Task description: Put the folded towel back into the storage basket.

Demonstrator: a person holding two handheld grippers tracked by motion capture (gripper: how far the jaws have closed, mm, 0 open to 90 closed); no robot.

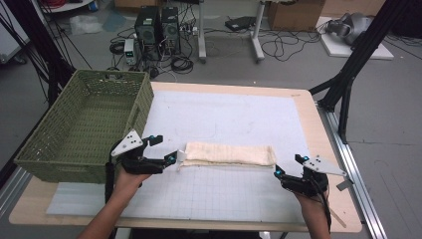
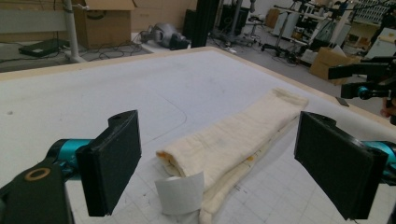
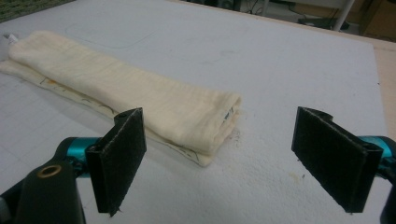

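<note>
Item: folded cloth (image 1: 229,154), cream, a long narrow strip lying flat across the near middle of the counter (image 1: 308,129) on a white gridded mat (image 1: 224,194). A white tag (image 2: 180,192) curls up at its left end.

Left tool (image 1: 166,149): jaws apart, holding nothing; set at the cloth's left end, just beside the tag. In the left gripper view the cloth end and tag sit between the two pads (image 2: 114,161), which are not yet touching either.

Right tool (image 1: 287,167): jaws apart, holding nothing; near the cloth's right end, slightly toward the person. In the right gripper view the folded end (image 3: 219,116) lies ahead of the jaws and left of centre, apart from both pads (image 3: 123,154).

Basket (image 1: 54,159): green, woven, on the counter's left edge, close behind the left tool; what shows of its inside holds nothing.

Step in hand, by judgement: approach to grasp, each tool lined up on one end of the cloth; no grip yet made.

Next move, by judgement: ease each tool forward and down until the layered end sits between its pads, then close. The right tool needs to shift left to centre on the fold. All layers should be caught together, or the fold may slip open on lifting. The basket looks the likely destination.
</note>
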